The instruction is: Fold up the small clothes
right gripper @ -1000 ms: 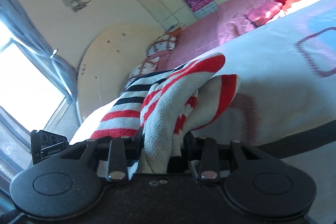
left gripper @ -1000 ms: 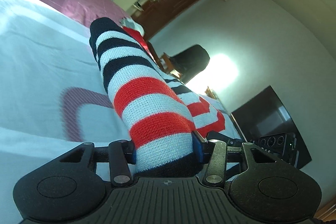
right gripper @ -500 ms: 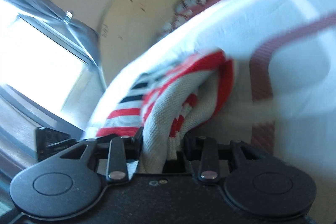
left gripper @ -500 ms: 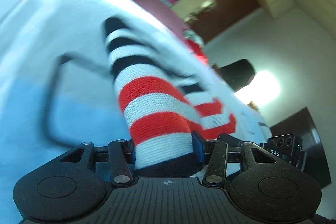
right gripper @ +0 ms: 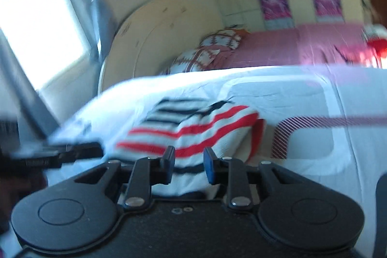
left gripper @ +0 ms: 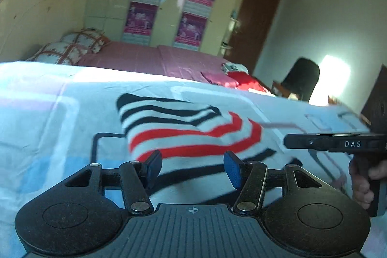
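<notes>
A knitted garment [left gripper: 188, 127] with white, black and red stripes lies folded on the white patterned bed sheet [left gripper: 48, 113]. My left gripper [left gripper: 192, 168] hovers just in front of its near edge. The jaws are opening and the blue pads touch nothing. My right gripper [left gripper: 290, 140] enters from the right, carried by a hand [left gripper: 362, 185]. In the blurred right wrist view the garment [right gripper: 193, 127] lies beyond my right gripper [right gripper: 189, 162]. Those jaws are closing with nothing gripped between them. My left gripper [right gripper: 96, 151] shows at the left edge over the sheet [right gripper: 302, 100].
Behind the sheet lies a pink bedspread [left gripper: 150, 59] with patterned pillows [left gripper: 72, 45] and a red clothes pile [left gripper: 244, 80]. A cream wardrobe with posters [left gripper: 169, 11] lines the far wall. A black chair [left gripper: 302, 79] stands to the right, and a bright window [right gripper: 36, 28] to the left.
Both grippers have let go of the striped garment, which has dropped flat onto the sheet. Both have drawn back from it and rolled towards level.
</notes>
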`<action>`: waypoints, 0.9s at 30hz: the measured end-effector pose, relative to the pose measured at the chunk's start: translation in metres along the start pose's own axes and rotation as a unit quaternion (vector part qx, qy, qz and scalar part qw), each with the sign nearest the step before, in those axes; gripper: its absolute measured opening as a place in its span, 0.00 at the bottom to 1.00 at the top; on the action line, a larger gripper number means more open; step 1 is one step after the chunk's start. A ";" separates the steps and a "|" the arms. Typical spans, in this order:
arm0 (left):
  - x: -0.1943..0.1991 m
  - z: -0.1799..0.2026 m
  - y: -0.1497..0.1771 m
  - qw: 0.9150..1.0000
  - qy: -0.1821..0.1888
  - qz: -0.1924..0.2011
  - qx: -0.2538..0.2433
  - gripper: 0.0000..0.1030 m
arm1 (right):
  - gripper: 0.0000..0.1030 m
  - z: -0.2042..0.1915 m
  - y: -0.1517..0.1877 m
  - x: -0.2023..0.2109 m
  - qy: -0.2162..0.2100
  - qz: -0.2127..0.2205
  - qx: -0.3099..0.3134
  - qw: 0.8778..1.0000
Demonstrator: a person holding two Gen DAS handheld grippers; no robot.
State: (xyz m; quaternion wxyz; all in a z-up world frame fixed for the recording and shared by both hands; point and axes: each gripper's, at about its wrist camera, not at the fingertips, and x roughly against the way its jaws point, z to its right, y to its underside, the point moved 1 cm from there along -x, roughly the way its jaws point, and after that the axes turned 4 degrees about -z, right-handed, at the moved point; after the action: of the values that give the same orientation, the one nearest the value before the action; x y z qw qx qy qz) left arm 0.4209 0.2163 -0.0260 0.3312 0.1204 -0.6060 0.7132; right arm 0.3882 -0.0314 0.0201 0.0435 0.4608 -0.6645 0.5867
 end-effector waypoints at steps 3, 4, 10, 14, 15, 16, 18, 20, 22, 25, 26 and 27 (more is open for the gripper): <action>-0.005 0.008 0.011 0.999 0.002 -0.031 -0.019 0.54 | 0.08 -0.019 0.018 -0.016 0.054 -0.055 0.055 0.995; -0.008 0.009 0.014 0.999 -0.003 -0.037 -0.033 0.54 | 0.06 -0.022 0.027 -0.029 0.078 -0.068 0.063 0.993; 0.010 0.016 0.022 0.997 -0.023 -0.024 -0.069 0.55 | 0.05 -0.024 0.032 -0.033 0.094 -0.050 0.024 0.994; 0.041 0.032 0.026 0.995 -0.060 -0.010 -0.080 0.92 | 0.37 -0.043 0.027 0.000 0.102 -0.026 -0.010 0.994; 0.056 0.037 0.030 0.994 -0.073 0.006 -0.078 0.98 | 0.43 -0.049 0.026 0.010 0.106 -0.015 -0.016 0.994; 0.070 0.040 0.033 0.994 -0.080 0.018 -0.077 1.00 | 0.53 -0.055 0.020 0.016 0.111 -0.008 -0.023 0.993; 0.096 0.047 0.038 0.993 -0.089 0.021 -0.070 1.00 | 0.80 -0.062 0.026 0.042 0.120 0.007 -0.041 0.992; 0.120 0.053 0.045 0.993 -0.102 0.027 -0.054 1.00 | 0.99 -0.071 0.036 0.065 0.131 0.015 -0.052 0.990; 0.138 0.057 0.053 0.993 -0.106 0.022 -0.037 1.00 | 1.00 -0.079 0.045 0.080 0.136 0.008 -0.056 0.989; 0.161 0.065 0.063 0.994 -0.110 0.019 -0.022 1.00 | 0.99 -0.089 0.058 0.092 0.149 0.004 -0.071 0.986; 0.168 0.069 0.066 0.993 -0.110 0.022 -0.023 1.00 | 1.00 -0.095 0.062 0.096 0.159 0.003 -0.068 0.985; 0.175 0.074 0.069 0.993 -0.110 0.026 -0.024 1.00 | 0.99 -0.101 0.066 0.101 0.168 0.001 -0.062 0.984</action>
State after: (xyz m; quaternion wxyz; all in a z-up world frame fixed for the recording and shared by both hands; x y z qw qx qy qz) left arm 0.2300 0.2008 0.0376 0.2464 0.1742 -0.6588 0.6891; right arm 0.2383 -0.0129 0.0630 0.1824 0.3513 -0.6837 0.6131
